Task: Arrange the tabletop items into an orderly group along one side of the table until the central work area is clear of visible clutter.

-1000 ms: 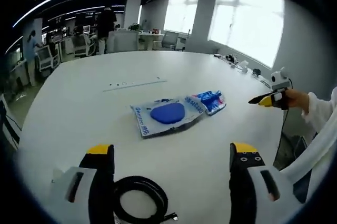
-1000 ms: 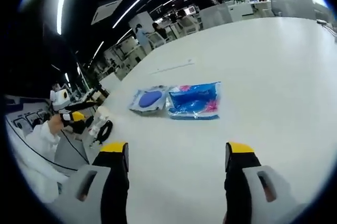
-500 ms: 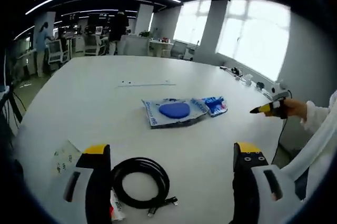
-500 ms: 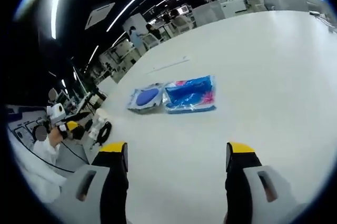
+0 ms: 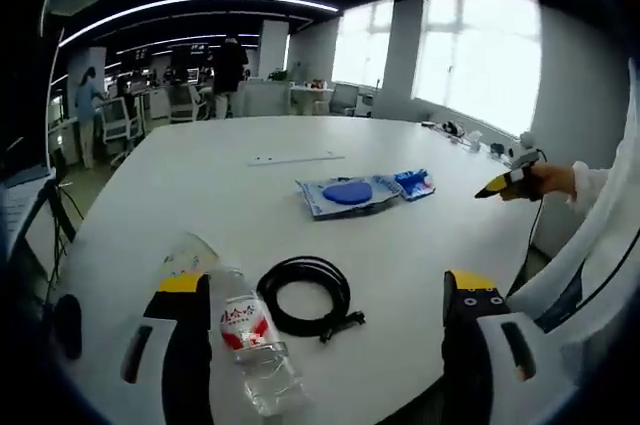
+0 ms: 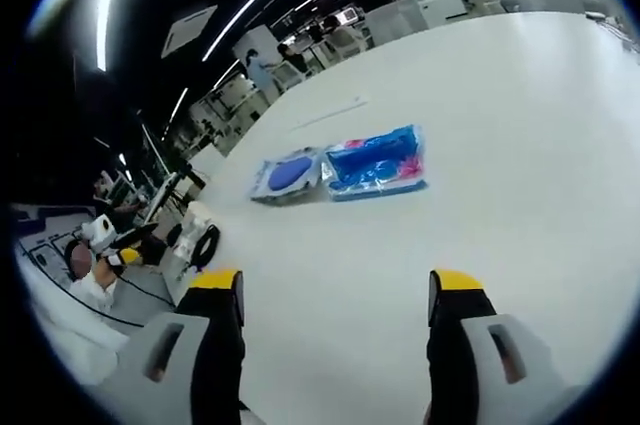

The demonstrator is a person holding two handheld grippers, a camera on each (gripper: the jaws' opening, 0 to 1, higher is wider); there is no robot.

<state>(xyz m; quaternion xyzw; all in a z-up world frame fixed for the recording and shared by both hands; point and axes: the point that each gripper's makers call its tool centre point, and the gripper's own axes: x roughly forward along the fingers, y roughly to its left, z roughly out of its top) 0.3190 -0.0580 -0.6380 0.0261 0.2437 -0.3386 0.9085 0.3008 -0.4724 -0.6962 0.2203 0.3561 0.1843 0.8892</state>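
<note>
White and broad, the surface (image 5: pixel 200 185) carries everything here, its far edge curving toward the office windows. Near its middle lie two flat plastic packets side by side and touching. The packet with the blue oval (image 5: pixel 345 195) is the larger in the left gripper view, and the blue and pink packet (image 5: pixel 413 183) sits against its right end; in the right gripper view the same pair appears with the blue and pink packet (image 6: pixel 378 163) to the right of the oval one (image 6: pixel 286 176).

Closer to the near edge in the left gripper view a black cable (image 5: pixel 307 296) lies wound in a loose ring, its plug ends trailing to the right. Just beside it on the left, a clear bottle (image 5: pixel 252 342) with a red label lies on its side, and a small clear bag (image 5: pixel 187 258) rests just beyond the bottle's cap end.

The left tongs (image 5: pixel 328 355) hang above the near edge, prongs wide apart and empty, the bottle between them. The right tongs (image 6: pixel 337 345) are likewise spread wide with nothing held, over bare surface well apart from the packets; in the left gripper view they appear far to the right, gripped by a hand (image 5: pixel 548 181).
</note>
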